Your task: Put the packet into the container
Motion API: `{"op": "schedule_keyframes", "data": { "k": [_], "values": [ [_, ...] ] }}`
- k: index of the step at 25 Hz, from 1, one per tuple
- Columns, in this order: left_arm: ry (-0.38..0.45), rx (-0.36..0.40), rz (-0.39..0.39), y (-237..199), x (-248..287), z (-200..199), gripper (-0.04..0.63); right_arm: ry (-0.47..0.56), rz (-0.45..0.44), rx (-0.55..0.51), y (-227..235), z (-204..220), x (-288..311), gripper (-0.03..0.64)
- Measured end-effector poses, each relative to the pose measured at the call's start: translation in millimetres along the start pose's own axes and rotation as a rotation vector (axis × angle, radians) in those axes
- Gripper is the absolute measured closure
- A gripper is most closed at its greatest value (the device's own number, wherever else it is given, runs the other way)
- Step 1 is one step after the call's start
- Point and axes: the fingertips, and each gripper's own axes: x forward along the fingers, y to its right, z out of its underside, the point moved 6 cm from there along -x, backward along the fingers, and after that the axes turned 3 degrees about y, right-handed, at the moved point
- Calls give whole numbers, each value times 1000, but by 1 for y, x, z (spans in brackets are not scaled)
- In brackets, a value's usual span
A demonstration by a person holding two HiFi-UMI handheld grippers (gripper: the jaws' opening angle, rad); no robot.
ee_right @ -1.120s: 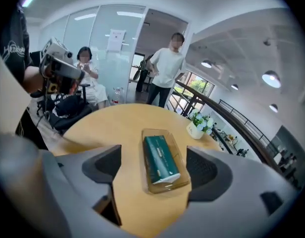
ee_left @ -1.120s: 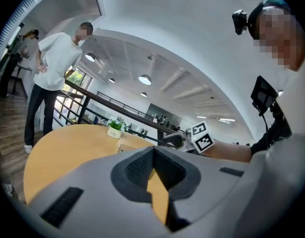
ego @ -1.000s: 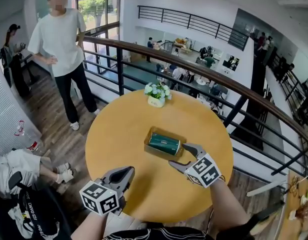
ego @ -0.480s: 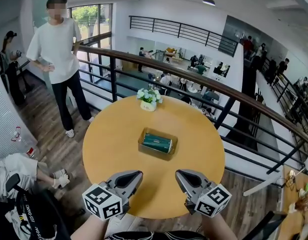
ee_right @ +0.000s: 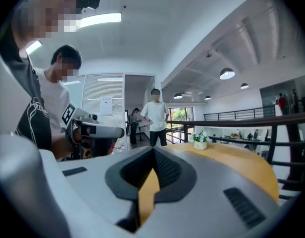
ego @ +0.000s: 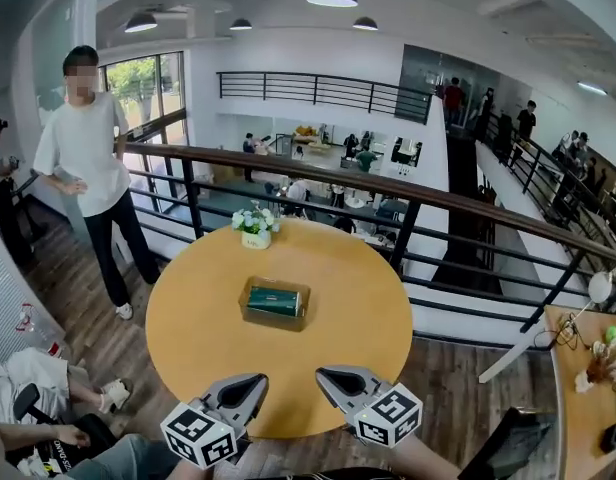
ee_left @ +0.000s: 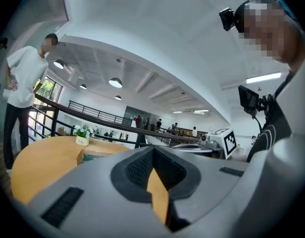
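Observation:
A green packet lies inside the shallow brown container at the middle of the round yellow table. Both grippers hover side by side at the table's near edge, well short of the container. My left gripper is shut with nothing between its jaws, and so is my right gripper. The left gripper view shows its closed jaws with the container far off to the left. In the right gripper view the closed jaws face across the table, and the left gripper shows at the left.
A small white pot of flowers stands at the table's far edge. A dark railing runs behind the table over an open drop. A person in a white shirt stands at the left, and someone's legs lie at lower left.
The right gripper, open beside the container a second ago, has shut and drawn back to the near edge. The left gripper also pulled back. The head view has tilted upward.

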Motion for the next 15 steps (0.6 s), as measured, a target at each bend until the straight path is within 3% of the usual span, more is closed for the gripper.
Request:
{"op": "schedule_keyframes", "data": {
  "k": [4, 8, 15],
  "values": [
    [-14, 45, 4, 15, 6, 9, 589, 20, -12, 42, -2, 1, -14, 612],
    [-26, 101, 8, 31, 15, 9, 589, 10, 15, 7, 0, 6, -29, 612],
    [-33, 83, 37, 48, 23, 16, 591, 16, 54, 3, 3, 10, -51, 612]
  ]
}}
